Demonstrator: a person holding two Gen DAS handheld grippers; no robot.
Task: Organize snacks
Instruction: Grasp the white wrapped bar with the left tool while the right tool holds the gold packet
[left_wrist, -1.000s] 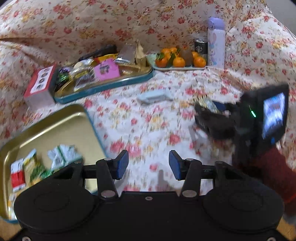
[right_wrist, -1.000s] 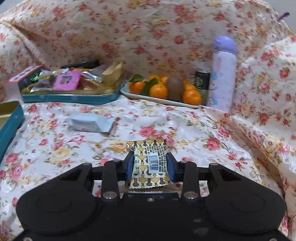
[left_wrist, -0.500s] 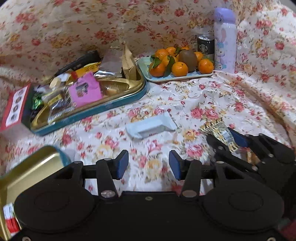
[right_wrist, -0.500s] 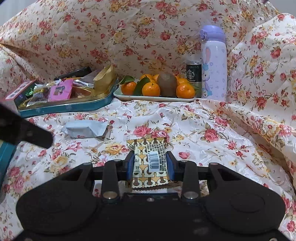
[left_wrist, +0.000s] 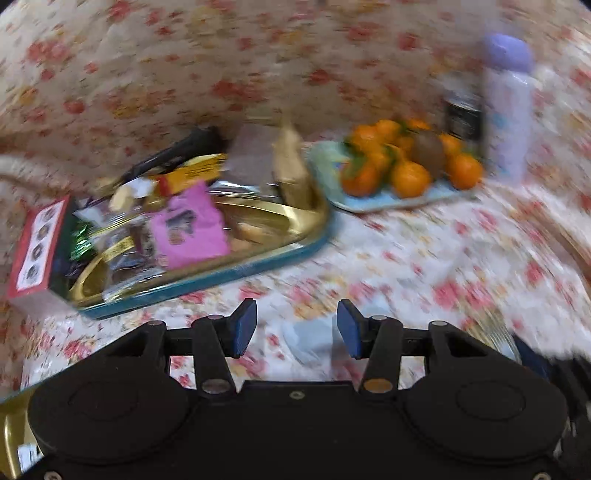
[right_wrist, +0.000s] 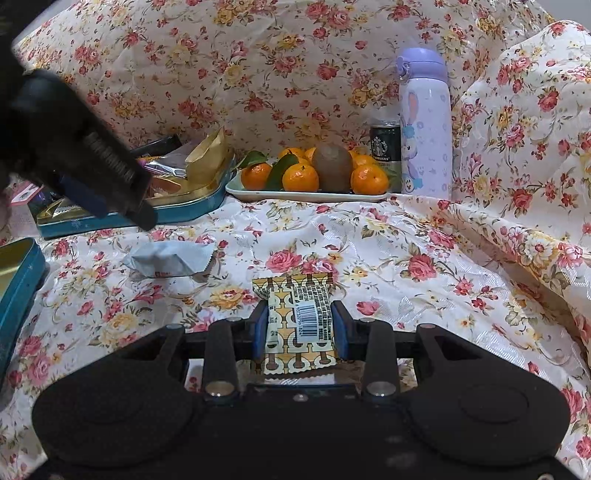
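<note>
My right gripper (right_wrist: 300, 325) is shut on a yellow patterned snack packet (right_wrist: 297, 325) with a barcode, held just above the floral cloth. My left gripper (left_wrist: 296, 328) is open and empty, its blue pads either side of a pale blue-white wrapped snack (left_wrist: 310, 339) lying on the cloth; that view is blurred. The same wrapped snack (right_wrist: 171, 258) shows in the right wrist view, with the left gripper's fingers (right_wrist: 110, 177) above and left of it. A gold tray with a teal rim (left_wrist: 258, 258) holds several mixed snacks.
A plate of mandarins and a kiwi (right_wrist: 310, 173) stands at the back, beside a Starbucks can (right_wrist: 385, 147) and a lilac bottle (right_wrist: 424, 125). A second teal tin (right_wrist: 18, 280) is at the left edge. A red-edged box (left_wrist: 33, 251) sits left of the snack tray.
My left gripper has swung forward and right from the tin, and now hangs over the pale wrapped snack. My right gripper has kept hold of the yellow packet and barely moved.
</note>
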